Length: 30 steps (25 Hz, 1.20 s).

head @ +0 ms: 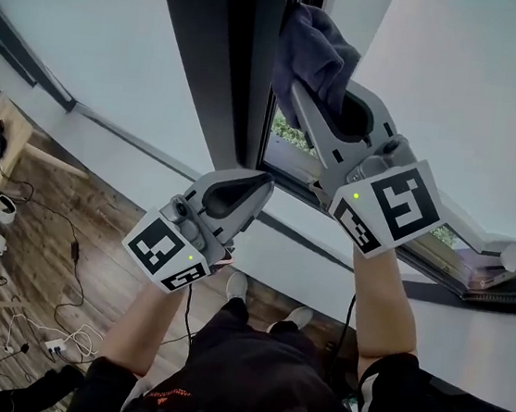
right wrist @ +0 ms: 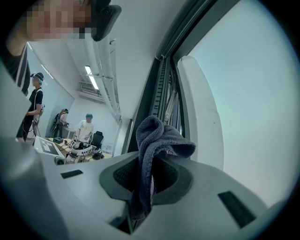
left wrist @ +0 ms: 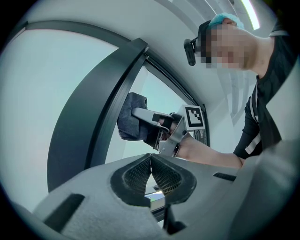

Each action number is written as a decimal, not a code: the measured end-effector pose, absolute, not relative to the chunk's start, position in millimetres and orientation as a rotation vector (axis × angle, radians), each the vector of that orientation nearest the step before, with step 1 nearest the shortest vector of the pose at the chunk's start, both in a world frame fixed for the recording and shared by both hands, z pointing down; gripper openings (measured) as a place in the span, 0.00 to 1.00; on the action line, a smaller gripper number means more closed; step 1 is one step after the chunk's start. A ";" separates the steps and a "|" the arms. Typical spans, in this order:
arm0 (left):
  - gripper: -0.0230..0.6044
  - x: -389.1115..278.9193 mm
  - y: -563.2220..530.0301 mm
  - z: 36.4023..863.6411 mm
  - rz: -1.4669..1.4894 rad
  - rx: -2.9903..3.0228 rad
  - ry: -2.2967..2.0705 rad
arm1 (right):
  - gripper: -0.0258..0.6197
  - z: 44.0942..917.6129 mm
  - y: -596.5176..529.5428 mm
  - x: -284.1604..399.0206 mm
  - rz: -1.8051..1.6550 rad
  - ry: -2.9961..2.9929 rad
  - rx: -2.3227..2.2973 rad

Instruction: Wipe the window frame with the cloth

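Head view: right gripper was raised to the dark window frame and clamped on the grey-blue cloth. The cloth was bunched just past its tips and apparently against the frame's edge, likely so fabric rather than plastic did the rubbing. Left gripper sat lower, to the right gripper's left, seemingly idle.

Left gripper view: jaws met tip to tip, nothing between them; cloth ahead and above.

Right gripper view: cloth pinched between the jaws, a soft, thick fold drooping over the tips.
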<state>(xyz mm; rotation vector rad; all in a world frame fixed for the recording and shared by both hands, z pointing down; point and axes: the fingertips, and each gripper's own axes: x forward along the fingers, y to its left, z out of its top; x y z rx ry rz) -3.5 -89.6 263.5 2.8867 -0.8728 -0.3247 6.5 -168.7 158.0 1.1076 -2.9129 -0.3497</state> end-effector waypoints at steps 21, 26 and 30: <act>0.07 -10.4 -99.9 310.5 -0.287 2.781 -0.893 | 0.12 259.6 -175.8 0.3 -0.173 -2.848 1.065; 0.07 -16.1 -96.0 325.4 -0.270 2.755 -0.896 | 0.12 292.1 -171.6 -4.6 -0.102 -2.826 1.062; 0.07 -16.1 -100.3 332.6 -0.256 2.733 -0.900 | 0.12 313.8 -175.3 -3.9 -0.048 -2.804 1.058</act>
